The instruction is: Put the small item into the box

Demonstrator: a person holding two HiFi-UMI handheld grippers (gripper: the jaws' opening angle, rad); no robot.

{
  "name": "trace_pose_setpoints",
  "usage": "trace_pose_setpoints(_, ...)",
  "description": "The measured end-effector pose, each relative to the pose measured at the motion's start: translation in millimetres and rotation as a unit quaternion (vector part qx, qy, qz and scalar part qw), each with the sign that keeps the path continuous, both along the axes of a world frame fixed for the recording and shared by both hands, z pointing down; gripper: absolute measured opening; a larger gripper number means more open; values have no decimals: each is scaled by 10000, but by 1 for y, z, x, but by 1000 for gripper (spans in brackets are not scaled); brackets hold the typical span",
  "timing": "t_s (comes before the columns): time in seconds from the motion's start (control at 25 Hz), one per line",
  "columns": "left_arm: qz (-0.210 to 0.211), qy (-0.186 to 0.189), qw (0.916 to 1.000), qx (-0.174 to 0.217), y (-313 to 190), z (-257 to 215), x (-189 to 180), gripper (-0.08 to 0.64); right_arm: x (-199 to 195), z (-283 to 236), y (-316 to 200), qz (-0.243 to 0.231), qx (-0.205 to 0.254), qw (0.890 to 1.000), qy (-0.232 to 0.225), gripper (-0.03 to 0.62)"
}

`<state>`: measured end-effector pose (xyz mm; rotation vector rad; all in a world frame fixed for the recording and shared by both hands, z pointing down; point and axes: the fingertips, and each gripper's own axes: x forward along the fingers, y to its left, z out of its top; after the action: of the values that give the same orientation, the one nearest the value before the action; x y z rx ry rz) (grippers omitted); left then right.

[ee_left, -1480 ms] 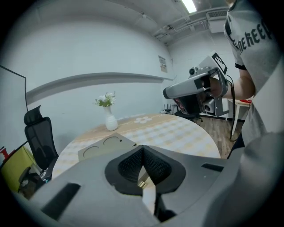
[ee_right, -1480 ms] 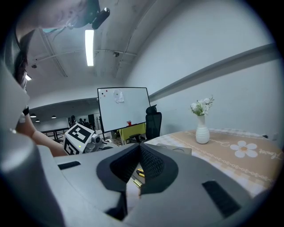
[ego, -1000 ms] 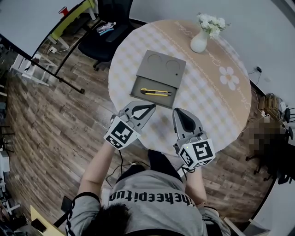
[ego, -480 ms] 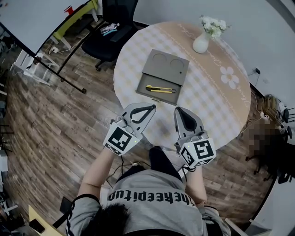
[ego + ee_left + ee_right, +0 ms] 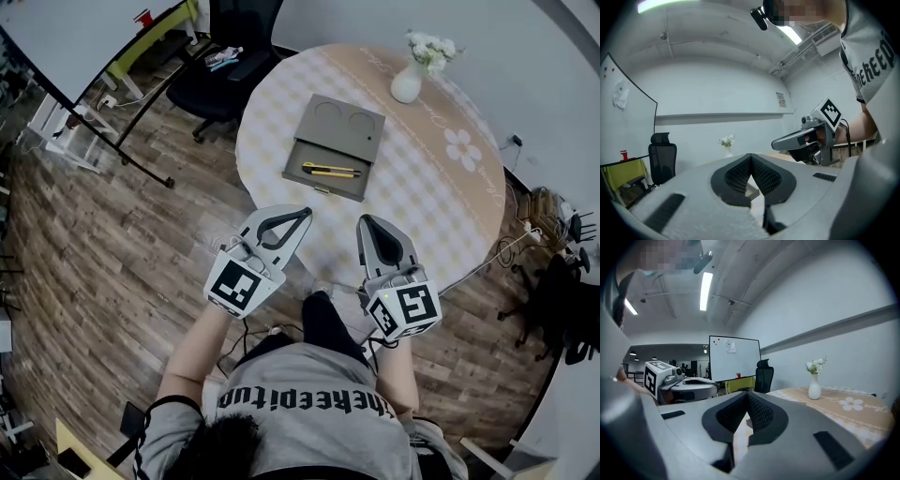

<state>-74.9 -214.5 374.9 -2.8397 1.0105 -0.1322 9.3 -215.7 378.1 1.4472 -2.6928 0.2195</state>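
Observation:
A flat grey box [image 5: 342, 127] lies open on the round table [image 5: 441, 206]. Its lid has two round recesses, and a yellow utility knife [image 5: 330, 170] rests in its near tray. My left gripper [image 5: 302, 215] hovers at the table's near edge, shut and empty, well short of the box. Beside it my right gripper [image 5: 367, 223] is also shut with nothing in it. In the left gripper view the pads [image 5: 750, 156] meet at the tip and the right gripper [image 5: 776, 143] shows to the right. The right gripper view shows its own closed tips [image 5: 748, 394] and the left gripper [image 5: 715, 389].
A white vase of flowers [image 5: 409, 82] stands at the table's far side, with a flower print [image 5: 463, 150] on the cloth. A black office chair [image 5: 225, 70] and a whiteboard on a stand [image 5: 84, 37] are beyond the table. Wooden floor surrounds it.
Both grippers have drawn back a little from the box toward the table's near edge. They stay shut and empty. The knife lies unmoved in the box.

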Motion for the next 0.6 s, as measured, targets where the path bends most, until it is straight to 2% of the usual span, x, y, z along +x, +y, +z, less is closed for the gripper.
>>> trace_pose_setpoints(0.28, -249, 409, 9988, -49, 18, -16, -20, 15, -12, -13, 19, 90, 181, 9998, 47, 6)
trace_pose_setpoints(0.6, -326, 598, 9977, 29, 49, -30, -40, 15, -28, -29, 47, 147, 416, 9990, 114, 6)
